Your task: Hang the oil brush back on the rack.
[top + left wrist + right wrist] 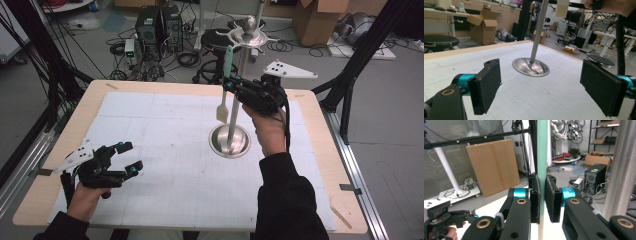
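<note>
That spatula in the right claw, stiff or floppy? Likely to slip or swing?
The spatula hangs straight below the right claw with no visible bend, so probably fairly stiff. It looks thin and light, so little load on the grip. The pads clamp only its narrow green handle, with the blade hanging well below: it may pivot or swing if knocked against the metal stand.

Spatula [542, 150] handle ends cut off by right gripper view's edges.

A pale wooden surface [90, 95] is covered by a white gridded mat [165, 150]. A round metal stand base [229, 141] sits on the mat, right of centre.
</note>
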`<state>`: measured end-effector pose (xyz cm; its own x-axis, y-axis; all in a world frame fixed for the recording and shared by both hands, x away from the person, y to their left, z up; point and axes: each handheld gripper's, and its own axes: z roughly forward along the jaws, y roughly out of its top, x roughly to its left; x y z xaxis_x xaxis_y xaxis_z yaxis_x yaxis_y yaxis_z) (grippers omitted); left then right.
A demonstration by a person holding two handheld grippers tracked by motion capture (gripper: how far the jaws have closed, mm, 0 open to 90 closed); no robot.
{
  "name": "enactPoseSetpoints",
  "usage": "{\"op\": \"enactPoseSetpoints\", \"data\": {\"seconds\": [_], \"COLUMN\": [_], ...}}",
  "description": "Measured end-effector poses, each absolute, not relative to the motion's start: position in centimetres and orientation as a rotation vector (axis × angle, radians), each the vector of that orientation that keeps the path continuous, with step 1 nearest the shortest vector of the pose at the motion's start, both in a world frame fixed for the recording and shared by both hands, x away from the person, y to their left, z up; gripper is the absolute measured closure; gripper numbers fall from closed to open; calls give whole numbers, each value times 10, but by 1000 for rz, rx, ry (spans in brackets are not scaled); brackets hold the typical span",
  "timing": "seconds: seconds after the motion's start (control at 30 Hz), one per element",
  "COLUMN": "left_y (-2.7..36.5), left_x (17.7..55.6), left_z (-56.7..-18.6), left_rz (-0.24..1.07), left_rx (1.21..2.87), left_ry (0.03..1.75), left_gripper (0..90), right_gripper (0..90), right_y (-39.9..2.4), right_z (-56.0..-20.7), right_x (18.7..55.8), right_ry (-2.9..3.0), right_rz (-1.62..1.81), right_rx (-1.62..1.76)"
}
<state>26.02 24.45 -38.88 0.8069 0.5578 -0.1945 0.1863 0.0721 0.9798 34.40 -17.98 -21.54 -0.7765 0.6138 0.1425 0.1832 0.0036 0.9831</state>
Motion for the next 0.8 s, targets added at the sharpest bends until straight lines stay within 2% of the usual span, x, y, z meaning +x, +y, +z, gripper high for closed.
{"op": "enactPoseSetpoints", "data": {"seconds": [0.27,0.43,0.63,0.73,0.8], "left_y": [245,248,251,252,252], "left_x": [260,260,261,261,262], "left_z": [-389,-389,-391,-391,-391], "left_rz": [308,324,336,342,344], "left_rx": [1493,1484,1480,1476,1475], "left_ry": [632,644,665,672,675], "left_gripper": [175,175,174,174,174], "right_gripper": [811,521,333,268,259], "right_y": [-183,-186,-200,-217,-226], "right_z": [-219,-228,-267,-298,-313], "right_x": [345,335,318,307,302], "right_ry": [1949,1921,1957,1976,1978], "right_rz": [1800,1707,1579,1552,1543], "right_rx": [857,879,866,869,878]}}
